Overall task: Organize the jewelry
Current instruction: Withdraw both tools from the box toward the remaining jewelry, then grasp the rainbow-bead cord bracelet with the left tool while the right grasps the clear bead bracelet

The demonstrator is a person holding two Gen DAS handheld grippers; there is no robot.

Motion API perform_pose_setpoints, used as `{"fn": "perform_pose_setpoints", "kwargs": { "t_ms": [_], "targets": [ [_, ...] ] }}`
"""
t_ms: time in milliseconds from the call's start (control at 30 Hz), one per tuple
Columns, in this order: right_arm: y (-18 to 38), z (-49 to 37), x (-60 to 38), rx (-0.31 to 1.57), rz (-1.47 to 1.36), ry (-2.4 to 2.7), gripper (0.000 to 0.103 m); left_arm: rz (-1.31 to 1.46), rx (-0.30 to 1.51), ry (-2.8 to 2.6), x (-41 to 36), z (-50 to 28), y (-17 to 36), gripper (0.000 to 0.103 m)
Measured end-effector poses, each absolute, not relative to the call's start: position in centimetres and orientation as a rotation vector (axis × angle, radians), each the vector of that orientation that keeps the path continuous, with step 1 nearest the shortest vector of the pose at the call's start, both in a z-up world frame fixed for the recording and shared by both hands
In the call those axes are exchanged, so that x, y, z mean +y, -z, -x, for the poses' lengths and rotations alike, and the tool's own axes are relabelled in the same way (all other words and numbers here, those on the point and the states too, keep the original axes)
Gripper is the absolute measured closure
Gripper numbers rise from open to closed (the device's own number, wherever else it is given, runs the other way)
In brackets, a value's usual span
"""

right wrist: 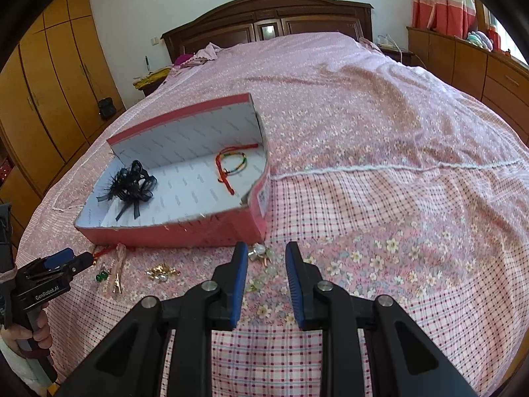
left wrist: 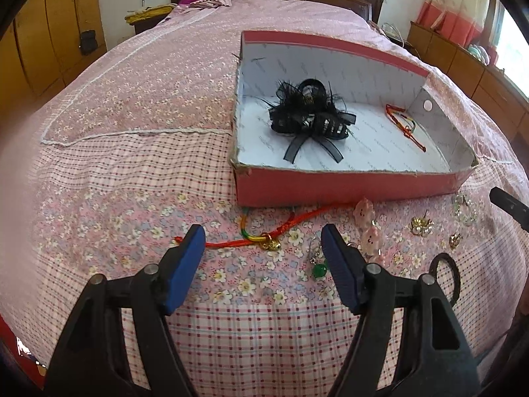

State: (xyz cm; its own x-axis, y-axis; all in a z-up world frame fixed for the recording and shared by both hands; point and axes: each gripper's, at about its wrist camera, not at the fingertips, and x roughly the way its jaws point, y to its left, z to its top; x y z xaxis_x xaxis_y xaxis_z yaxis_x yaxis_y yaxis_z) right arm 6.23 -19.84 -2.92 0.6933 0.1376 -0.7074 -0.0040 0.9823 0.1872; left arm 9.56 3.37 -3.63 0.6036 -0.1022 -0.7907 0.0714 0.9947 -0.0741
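Holding both tongs over the bed (left wrist: 139,172) right now, pink flowery bedspread everywhere. My left tongs (left wrist: 261,241) are standing wide open with nothing between the blue pads, pointing down at the red cord bracelet (left wrist: 264,236) with its little gold charm, which is lying on the cover just in front of the shoebox (left wrist: 347,185). The cord is running right between the two tips. Just beside the right-hand tip there's a green bead earring (left wrist: 320,269), then a pair of pink see-through hair clips (left wrist: 368,231), some gold earrings (left wrist: 421,225) and a black hair tie (left wrist: 446,278) further to the right.

My right tongs (right wrist: 266,258) are sitting narrowly open, not gripping anything as far as I can see. A pale bead bracelet (right wrist: 264,264) with a silvery bit is lying on the cover in the gap and partly hidden behind the left pad, so I can't tell if it's touching.

Inside the box I'm seeing a black feathery hair clip (right wrist: 132,185) toward the left end and a second red and rainbow cord bracelet (right wrist: 231,163) near the right end, well apart from each other.
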Motion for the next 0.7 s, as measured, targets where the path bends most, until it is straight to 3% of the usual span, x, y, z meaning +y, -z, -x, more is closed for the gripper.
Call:
{"fn": "perform_pose_setpoints", "kwargs": {
  "t_ms": [267, 467, 700],
  "targets": [
    [3.9, -6.5, -20.1, 0.825, -0.189, -0.075, 0.077, -0.043, 0.895, 0.164, 1.7, -9.9, 4.5, 0.071],
    [4.4, -6.6, -20.3, 0.838, -0.195, -0.073, 0.077, -0.072, 0.905, 0.168, 1.4, -10.7, 5.5, 0.079],
    [5.1, -7.1, -20.0, 0.858, -0.199, -0.084, 0.077, -0.069, 0.911, 0.191, 1.6, -11.0, 5.3, 0.103]
  ]
}}
